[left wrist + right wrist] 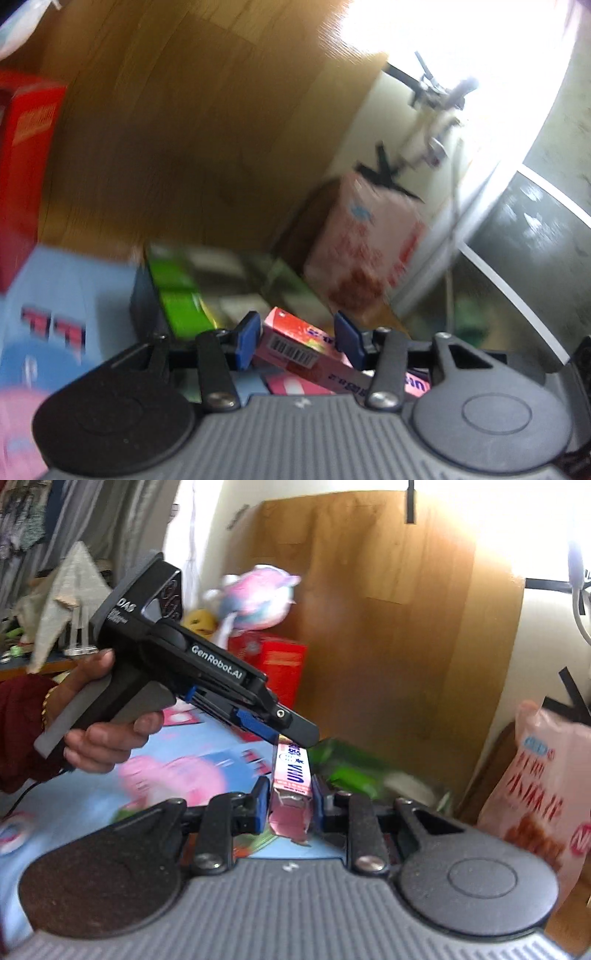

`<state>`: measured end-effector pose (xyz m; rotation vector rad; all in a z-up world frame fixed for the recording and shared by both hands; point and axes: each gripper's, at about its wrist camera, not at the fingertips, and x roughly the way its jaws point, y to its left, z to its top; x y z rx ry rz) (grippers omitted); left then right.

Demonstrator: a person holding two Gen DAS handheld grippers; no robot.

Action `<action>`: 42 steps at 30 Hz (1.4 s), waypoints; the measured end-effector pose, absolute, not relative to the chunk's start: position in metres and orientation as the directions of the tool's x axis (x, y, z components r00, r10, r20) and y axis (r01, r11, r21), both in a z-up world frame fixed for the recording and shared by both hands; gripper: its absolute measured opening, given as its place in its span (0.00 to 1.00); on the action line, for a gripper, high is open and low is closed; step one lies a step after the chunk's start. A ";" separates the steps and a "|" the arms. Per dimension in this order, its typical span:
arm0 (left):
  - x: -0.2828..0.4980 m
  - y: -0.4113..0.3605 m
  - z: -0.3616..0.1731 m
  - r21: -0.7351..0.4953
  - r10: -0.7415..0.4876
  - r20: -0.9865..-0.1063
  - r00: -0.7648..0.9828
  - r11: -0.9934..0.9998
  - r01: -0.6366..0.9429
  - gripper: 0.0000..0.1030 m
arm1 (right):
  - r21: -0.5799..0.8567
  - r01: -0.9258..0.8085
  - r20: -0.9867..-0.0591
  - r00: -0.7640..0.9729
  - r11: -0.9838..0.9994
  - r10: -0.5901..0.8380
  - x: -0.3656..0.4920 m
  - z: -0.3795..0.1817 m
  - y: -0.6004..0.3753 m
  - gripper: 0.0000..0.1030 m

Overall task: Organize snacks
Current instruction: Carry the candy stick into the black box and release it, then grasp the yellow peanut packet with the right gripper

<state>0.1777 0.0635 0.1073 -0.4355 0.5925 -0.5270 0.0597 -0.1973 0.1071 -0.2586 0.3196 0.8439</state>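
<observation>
Right gripper [287, 805] clamped on slim pink cardboard snack box [291, 775], above cartoon-print blue cloth [74, 801]. Left gripper [295, 339] parted, straddling the box's far end, contact unclear. Advise closing squarely before transfer.

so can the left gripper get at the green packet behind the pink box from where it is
Probably not yet. The left gripper has the pink box between its fingers, apparently shared with the right gripper. The green packet lies close, forward-left, nothing covering it.
</observation>
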 end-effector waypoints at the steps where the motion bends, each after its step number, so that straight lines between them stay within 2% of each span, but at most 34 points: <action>1: 0.189 0.064 0.107 -0.526 -0.566 -0.410 0.715 0.788 0.321 0.45 | -0.100 -0.760 -0.382 0.625 0.642 0.681 0.077 0.108 -0.194 0.26; 4: 0.221 0.063 0.095 -0.509 -0.494 -0.445 0.747 0.826 0.243 0.48 | -0.099 -0.757 -0.412 0.622 0.646 0.666 0.120 0.104 -0.181 0.26; 5: 0.229 0.062 0.091 -0.500 -0.464 -0.463 0.755 0.840 0.210 0.52 | -0.094 -0.753 -0.430 0.620 0.651 0.656 0.135 0.099 -0.175 0.26; 7: 0.241 0.064 0.080 -0.494 -0.421 -0.502 0.755 0.857 0.149 0.56 | -0.106 -0.733 -0.454 0.637 0.672 0.623 0.156 0.090 -0.162 0.31; 9: 0.243 0.072 0.072 -0.534 -0.428 -0.509 0.747 0.838 0.117 0.56 | -0.167 -0.657 -0.444 0.716 0.736 0.539 0.172 0.078 -0.150 0.41; 11: 0.234 0.082 0.069 -0.585 -0.464 -0.474 0.748 0.801 0.126 0.54 | -0.187 -0.556 -0.433 0.786 0.810 0.440 0.185 0.070 -0.150 0.41; 16: 0.195 0.099 0.071 -0.603 -0.481 -0.436 0.761 0.784 0.150 0.55 | 0.041 -0.446 -0.433 0.798 0.894 0.418 0.187 0.065 -0.195 0.42; 19: 0.166 0.106 0.069 -0.616 -0.507 -0.430 0.747 0.770 0.168 0.55 | 0.163 -0.436 -0.449 0.766 0.885 0.460 0.170 0.056 -0.231 0.45; 21: 0.150 0.102 0.067 -0.613 -0.534 -0.437 0.724 0.765 0.195 0.55 | 0.237 -0.423 -0.458 0.745 0.875 0.484 0.151 0.047 -0.256 0.57; 25: 0.123 0.066 0.054 -0.627 -0.628 -0.465 0.624 0.731 0.268 0.55 | 0.373 -0.388 -0.478 0.698 0.843 0.533 0.112 0.027 -0.300 0.58; 29: 0.101 0.025 0.035 -0.673 -0.732 -0.474 0.489 0.659 0.336 0.55 | 0.458 -0.340 -0.500 0.665 0.822 0.554 0.075 0.006 -0.325 0.62; 33: 0.088 -0.014 0.021 -0.703 -0.785 -0.484 0.386 0.612 0.364 0.55 | 0.529 -0.284 -0.507 0.651 0.800 0.566 0.045 -0.008 -0.337 0.62; 36: 0.083 -0.030 0.012 -0.698 -0.784 -0.512 0.351 0.618 0.361 0.55 | 0.548 -0.310 -0.468 0.657 0.777 0.591 0.031 -0.006 -0.334 0.63; 38: 0.085 -0.036 0.004 -0.699 -0.774 -0.540 0.332 0.632 0.335 0.55 | 0.516 -0.363 -0.479 0.629 0.776 0.612 0.026 -0.005 -0.319 0.64; 39: 0.086 -0.035 0.001 -0.708 -0.776 -0.537 0.331 0.628 0.324 0.54 | 0.488 -0.394 -0.490 0.615 0.779 0.618 0.022 -0.004 -0.311 0.61; 41: 0.088 -0.033 -0.001 -0.712 -0.772 -0.539 0.336 0.631 0.308 0.43 | 0.360 -0.447 -0.521 0.632 0.819 0.574 0.017 0.000 -0.289 0.64; 42: 0.091 -0.029 -0.001 -0.712 -0.766 -0.542 0.345 0.637 0.296 0.42 | 0.334 -0.479 -0.524 0.621 0.812 0.582 0.017 0.001 -0.277 0.65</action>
